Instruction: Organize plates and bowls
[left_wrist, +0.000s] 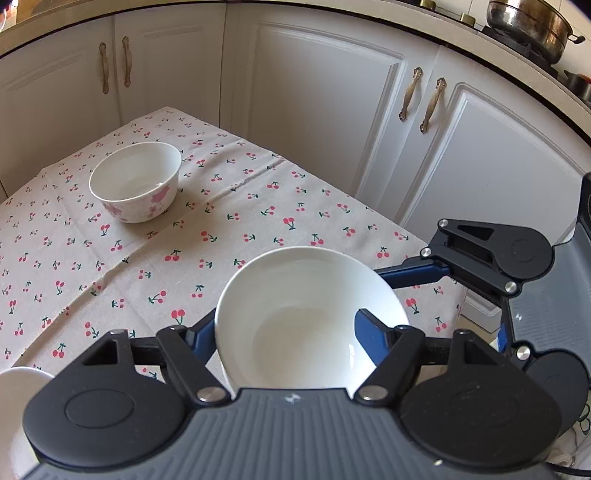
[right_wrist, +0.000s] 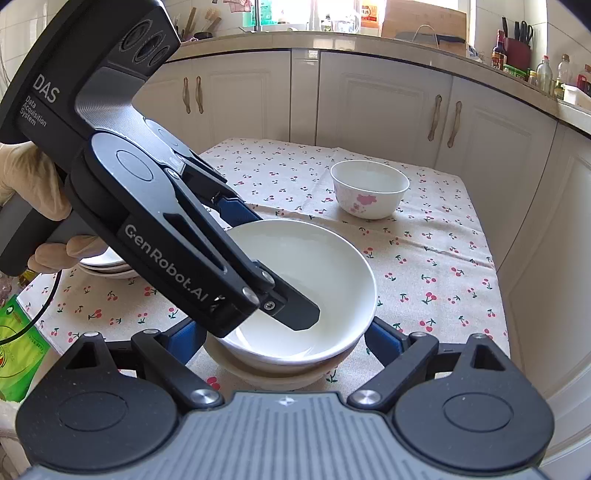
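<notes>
Left gripper (right_wrist: 291, 280): pinches the near-left wall of the white bowl (right_wrist: 295, 284), one finger inside the bowl and the other outside; a rim grip, probably chosen because the bowl is too wide to span.
Left hand (right_wrist: 29, 206): gloved, wrapped around the tool's handle at the far left of the right wrist view.
Right gripper (right_wrist: 286, 338): spread wide, its blue pads on either side of the dishes beneath the bowl; whether they press on anything I cannot tell, since the bowl hides the contact.
White bowl: near centre of the table, sitting in or just over a shallow dish (right_wrist: 273, 376), apparently being nested there to form a stack.
Flowered bowl (left_wrist: 136, 182): upright and alone on the far side of the cherry-print tablecloth (left_wrist: 240, 221), well apart from both tools; likely the next piece to gather.
Plate stack (right_wrist: 107, 266): at the left edge, partly behind the left tool, a likely sorted pile.
</notes>
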